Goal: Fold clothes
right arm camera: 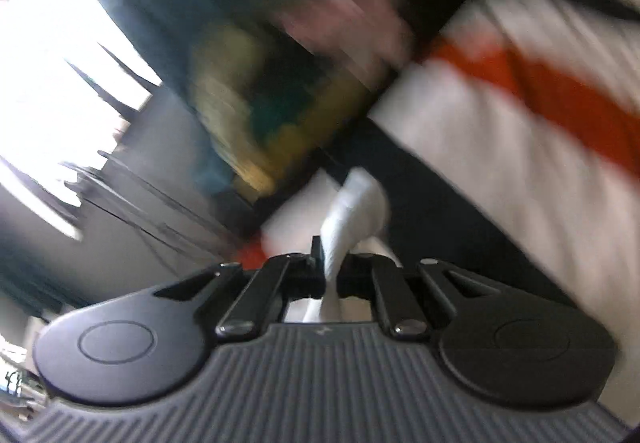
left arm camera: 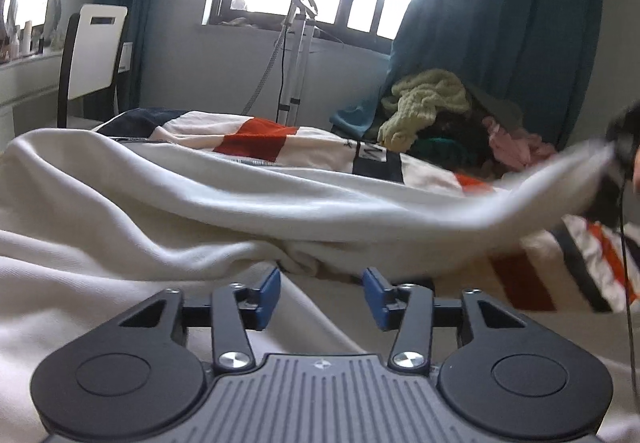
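Observation:
A white garment [left arm camera: 200, 199] lies spread over a bed with a white, red and navy cover [left arm camera: 256, 139]. My left gripper [left arm camera: 320, 285] is open, its blue pads just short of a bunched fold of the garment. My right gripper [right arm camera: 330, 267] is shut on a white edge of the garment [right arm camera: 352, 211] and holds it lifted. In the left wrist view the right gripper [left arm camera: 624, 147] shows at the far right, pulling the cloth up taut. The right wrist view is tilted and blurred by motion.
A pile of clothes [left arm camera: 432, 103], yellow-green, pink and dark, sits at the far side of the bed against blue curtains [left arm camera: 500, 43]. A garment steamer stand [left arm camera: 296, 55] stands under the window. A white chair [left arm camera: 96, 51] and a dressing table [left arm camera: 24, 79] are at the left.

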The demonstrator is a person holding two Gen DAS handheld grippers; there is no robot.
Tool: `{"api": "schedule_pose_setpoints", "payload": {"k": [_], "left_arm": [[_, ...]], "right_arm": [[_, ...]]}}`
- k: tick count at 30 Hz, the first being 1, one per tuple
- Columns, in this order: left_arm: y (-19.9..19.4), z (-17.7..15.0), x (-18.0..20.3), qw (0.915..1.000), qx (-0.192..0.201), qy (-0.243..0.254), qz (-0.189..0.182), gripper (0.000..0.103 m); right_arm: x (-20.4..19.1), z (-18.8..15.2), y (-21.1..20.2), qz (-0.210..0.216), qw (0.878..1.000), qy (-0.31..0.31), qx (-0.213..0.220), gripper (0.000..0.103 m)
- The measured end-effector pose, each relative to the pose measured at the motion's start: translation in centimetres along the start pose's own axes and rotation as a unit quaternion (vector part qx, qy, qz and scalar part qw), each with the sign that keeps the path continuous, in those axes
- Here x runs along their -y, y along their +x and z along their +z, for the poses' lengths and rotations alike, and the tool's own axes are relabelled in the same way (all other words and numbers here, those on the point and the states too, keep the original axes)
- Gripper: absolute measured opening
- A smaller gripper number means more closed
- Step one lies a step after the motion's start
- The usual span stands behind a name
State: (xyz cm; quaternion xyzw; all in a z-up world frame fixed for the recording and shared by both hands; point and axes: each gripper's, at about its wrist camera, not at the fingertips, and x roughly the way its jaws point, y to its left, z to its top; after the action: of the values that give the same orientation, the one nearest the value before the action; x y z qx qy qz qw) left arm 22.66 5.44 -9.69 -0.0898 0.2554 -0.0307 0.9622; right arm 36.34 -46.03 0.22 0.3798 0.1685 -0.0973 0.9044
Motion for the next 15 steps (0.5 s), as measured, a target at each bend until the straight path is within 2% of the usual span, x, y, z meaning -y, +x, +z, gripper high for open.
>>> {"api": "schedule_pose_setpoints", "payload": {"k": [3,5,6,8,10,11,13,15], "left_arm": [[0.1,0.3,-0.5,0.9999,0.002,-0.013,0.000,0.057],[0.2,0.4,-0.8,0.9998,0.000,-0.022,-0.002,0.057],[0.2,0.4,-0.9,0.9997,-0.002,-0.025,-0.003,0.058],[0.3,0.3,-1.1,0.9996,-0.008,-0.027,-0.003,0.058],[-0.1,0.3,-1.0,0.9997,-0.009,-0.022,-0.003,0.059],[-0.3,0.3,-0.9,0.9998,-0.008,-0.019,-0.003,0.061],[-0.8,0.3,-0.6,0.9999,-0.003,-0.015,-0.002,0.065],[-1.1,0.4,-0.3,0.9999,0.002,-0.010,-0.001,0.067]], "right_arm": [[-0.8,0.7,-3.7,0.040,0.994,-0.040,0.094,0.007],[-1.0,0.9,-6.2,0.062,0.984,-0.066,0.155,0.007],[0.3,0.1,-6.7,0.047,0.983,-0.067,0.167,0.007],[4.6,-2.0,-6.6,-0.009,0.989,-0.046,0.140,0.009],[10.1,-4.3,-5.9,-0.067,0.995,0.000,0.078,0.009],[12.3,-5.3,-5.7,-0.082,0.995,0.028,0.052,0.008],[16.5,-7.3,-5.2,-0.107,0.990,0.086,0.002,0.008],[20.7,-9.2,-4.8,-0.131,0.980,0.144,-0.048,0.007]]}}
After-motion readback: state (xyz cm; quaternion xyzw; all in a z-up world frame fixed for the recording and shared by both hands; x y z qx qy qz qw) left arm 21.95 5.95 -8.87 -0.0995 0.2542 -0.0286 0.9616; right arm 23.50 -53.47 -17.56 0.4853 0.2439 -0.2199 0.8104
